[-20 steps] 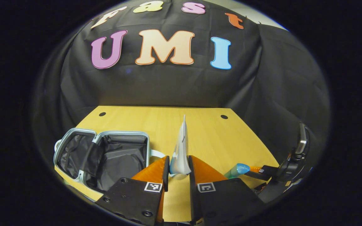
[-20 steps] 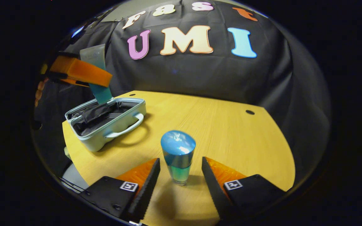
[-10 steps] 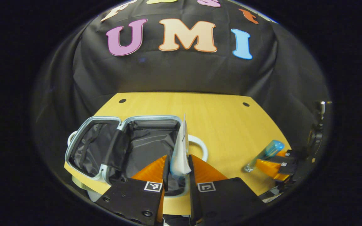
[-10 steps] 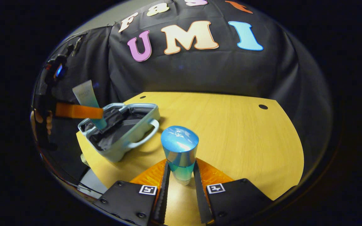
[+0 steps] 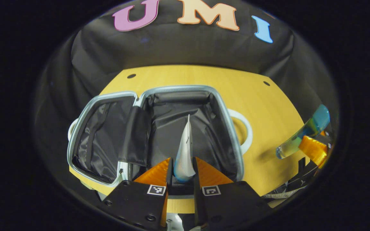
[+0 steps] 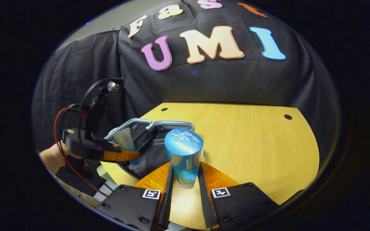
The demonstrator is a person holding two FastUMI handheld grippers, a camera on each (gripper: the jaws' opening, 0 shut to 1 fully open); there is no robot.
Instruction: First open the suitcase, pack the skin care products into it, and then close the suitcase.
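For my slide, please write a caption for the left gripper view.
Left gripper holds a tube over the open suitcase.

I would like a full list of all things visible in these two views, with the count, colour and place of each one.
suitcase: one, pale blue-grey shell with dark lining, lying open on the table.
tube: one, whitish, in the left hand-held gripper above the open suitcase.
bottle: one, blue cap with clear greenish body, in the right hand-held gripper.
table: one, yellow wood.
left hand-held gripper: shut on the tube.
right hand-held gripper: shut on the bottle.
hand: one, behind the left hand-held gripper.
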